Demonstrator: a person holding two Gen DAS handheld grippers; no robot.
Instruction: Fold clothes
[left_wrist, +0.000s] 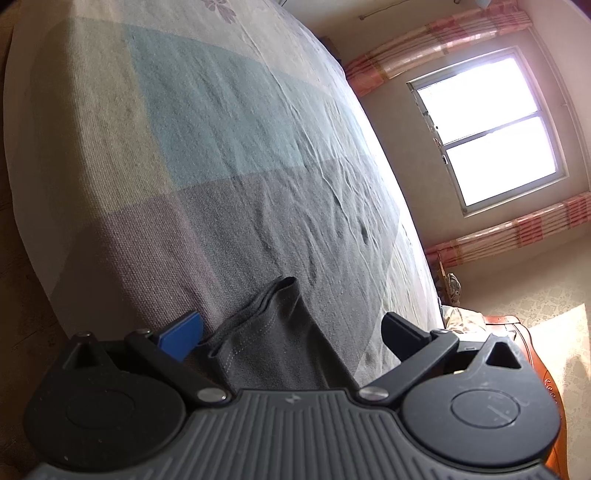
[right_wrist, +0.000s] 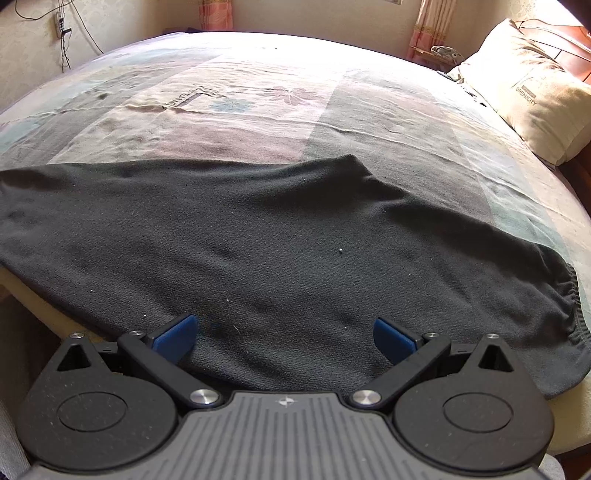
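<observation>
Lying on the bed (right_wrist: 258, 92), the dark garment (right_wrist: 280, 236) looks doubled over, with stacked layers at one end in the left view; how many folds remain is unclear; left gripper (left_wrist: 291, 332) and right gripper (right_wrist: 284, 336) have jaws apart, holding nothing.

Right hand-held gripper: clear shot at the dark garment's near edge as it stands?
Probably yes. The right hand-held gripper is open directly above the dark garment, which lies flat on the bed; nothing sits between its fingers and the cloth.
</observation>
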